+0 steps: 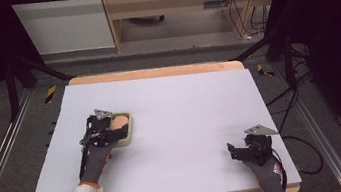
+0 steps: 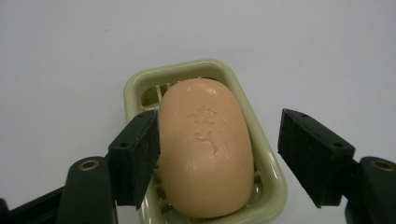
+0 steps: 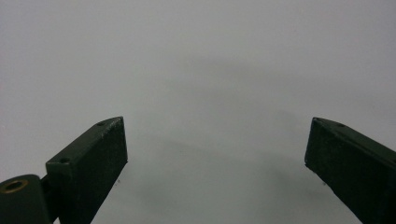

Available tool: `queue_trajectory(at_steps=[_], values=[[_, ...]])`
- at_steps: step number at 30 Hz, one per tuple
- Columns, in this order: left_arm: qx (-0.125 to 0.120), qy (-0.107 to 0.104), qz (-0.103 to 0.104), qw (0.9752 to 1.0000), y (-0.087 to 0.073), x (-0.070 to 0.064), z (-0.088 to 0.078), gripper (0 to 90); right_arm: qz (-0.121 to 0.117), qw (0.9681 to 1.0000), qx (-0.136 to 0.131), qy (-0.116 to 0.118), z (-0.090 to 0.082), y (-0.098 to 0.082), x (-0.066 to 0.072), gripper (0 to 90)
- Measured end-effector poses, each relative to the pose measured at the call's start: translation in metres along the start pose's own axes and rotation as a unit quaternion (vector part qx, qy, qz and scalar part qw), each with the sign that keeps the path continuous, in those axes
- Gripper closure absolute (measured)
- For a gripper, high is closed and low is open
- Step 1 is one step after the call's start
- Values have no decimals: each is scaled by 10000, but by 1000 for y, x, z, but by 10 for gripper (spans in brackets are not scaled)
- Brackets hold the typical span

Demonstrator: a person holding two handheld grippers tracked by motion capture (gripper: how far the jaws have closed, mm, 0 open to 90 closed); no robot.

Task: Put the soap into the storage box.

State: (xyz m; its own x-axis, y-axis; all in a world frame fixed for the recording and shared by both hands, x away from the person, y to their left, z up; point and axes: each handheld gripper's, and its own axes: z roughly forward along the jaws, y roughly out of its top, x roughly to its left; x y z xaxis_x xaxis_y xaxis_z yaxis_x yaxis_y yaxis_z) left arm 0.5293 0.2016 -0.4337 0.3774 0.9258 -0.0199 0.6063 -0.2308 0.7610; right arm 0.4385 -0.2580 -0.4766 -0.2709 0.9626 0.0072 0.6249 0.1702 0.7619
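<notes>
Left gripper (image 2: 217, 154) straddles the soap bar (image 2: 205, 147), fingers apart. In the left gripper view, the finger (image 2: 135, 158) at 9 o'clock touches or all but touches the bar's flank; the finger at 3 o'clock stands clear of it, with the dish rim showing in the gap. Not yet clamped.

Soap: peach oval bar with an embossed mark on top, lying in a pale green soap dish (image 2: 268, 184) with a slotted floor. Long axis runs from 6 toward 12 o'clock in that view, roughly along the gripper's own line, so the fingers face the 2 long sides. Judgement: closing across the short width looks like the coming move; the clear finger has the farther travel, and the bar may slide toward 9 o'clock unless the gripper recentres.

In the high view the dish (image 1: 127, 135) sits left of the bench centre, about 9 o'clock, with the left gripper (image 1: 105, 130) over it. Right gripper (image 1: 239, 151) rests near the 4 o'clock corner, well apart from the soap, fingers wide apart over bare surface.

Bench (image 1: 187, 119): flat pale lilac-grey sheet on a wooden top. Beyond 12 o'clock: dark frame bars, cables on the floor, a wooden desk.
</notes>
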Motion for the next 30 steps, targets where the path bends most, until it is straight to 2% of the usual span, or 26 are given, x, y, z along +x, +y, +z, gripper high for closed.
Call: queue_trajectory(at_steps=[5,8,15,19,22,25,30], values=[[-138,-62,69,9999,-6,-1,-16,287,44,10000,-15,-40,-1,0,-1,60],[-174,-63,104,9998,-9,-2,-20,287,43,10000,-12,-47,-1,0,-1,60],[-478,-139,204,9985,-22,-4,-35,289,56,10000,-29,-67,-2,-1,-2,58],[-568,-113,272,9980,-30,-3,-40,286,65,9999,-52,-89,-3,-1,-3,56],[-557,-83,372,9977,-35,-2,-43,279,73,9999,-57,-103,-3,-1,-3,55],[-536,-39,429,9976,-47,-1,-47,274,101,9999,-53,-118,-4,-1,-3,54],[-470,-9,421,9980,-59,3,-49,266,108,9998,-63,-140,-4,-2,-4,52]])
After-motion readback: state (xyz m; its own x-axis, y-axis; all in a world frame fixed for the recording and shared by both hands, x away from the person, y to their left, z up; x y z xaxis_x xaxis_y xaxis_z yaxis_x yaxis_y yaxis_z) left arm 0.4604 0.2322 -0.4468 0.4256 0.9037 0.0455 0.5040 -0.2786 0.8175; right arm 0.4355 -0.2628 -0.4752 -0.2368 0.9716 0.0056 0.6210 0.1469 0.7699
